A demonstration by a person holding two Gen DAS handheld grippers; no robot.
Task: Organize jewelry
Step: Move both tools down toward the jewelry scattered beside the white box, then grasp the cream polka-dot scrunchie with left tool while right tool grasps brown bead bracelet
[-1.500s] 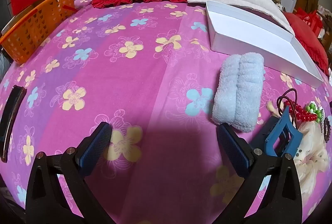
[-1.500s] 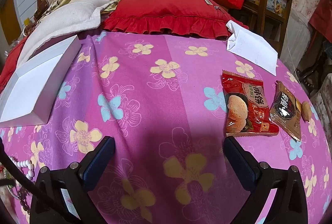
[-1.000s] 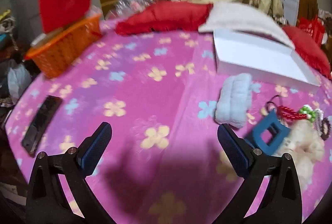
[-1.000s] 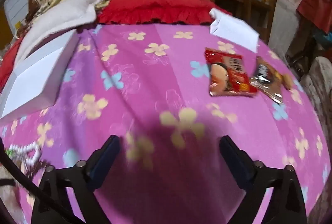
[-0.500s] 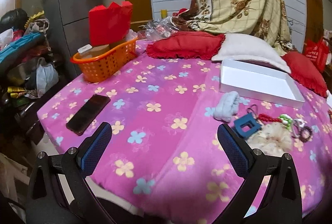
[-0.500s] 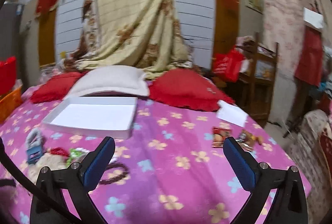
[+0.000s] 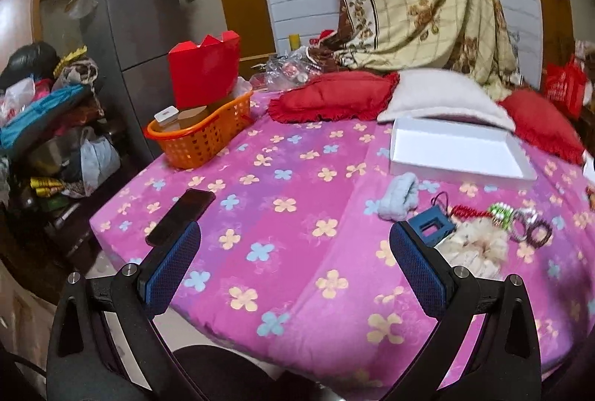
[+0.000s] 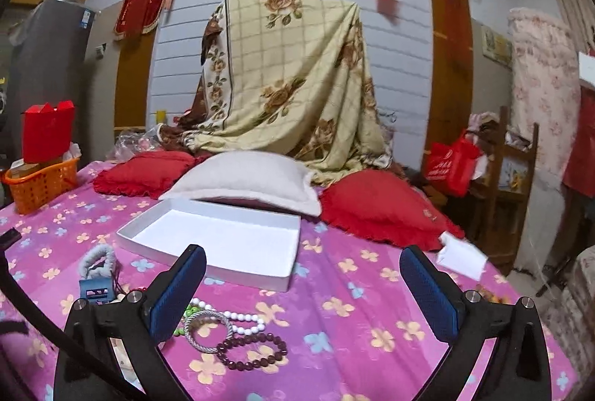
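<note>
Pink flowered cloth (image 8: 372, 293) covers the surface I am working over, and the jewelry lies in a loose cluster near its front edge. From my right gripper (image 8: 303, 300) I see a dark red beaded bracelet (image 8: 253, 349), a silver bangle (image 8: 208, 328) overlapping it, and a white pearl strand (image 8: 241, 319) touching both. Behind them sits the shallow white cardboard tray (image 8: 208, 267), nothing in it. Both my jaws are spread wide and hold nothing; my left gripper (image 7: 295, 271) hangs well back from the edge, with the blue square clip (image 7: 431, 226), a red bead string (image 7: 468, 211) and a fluffy cream scrunchie (image 7: 472, 248) off to its right.

I judge sorting has not started, so the first pick is the step. I would come down with the right jaws over the dark red bracelet, straddling one arc of beads only, since the bangle overlaps it and could drag along. Close gently, lift slowly, and watch that the pearls do not snag before carrying it to the tray.
</note>
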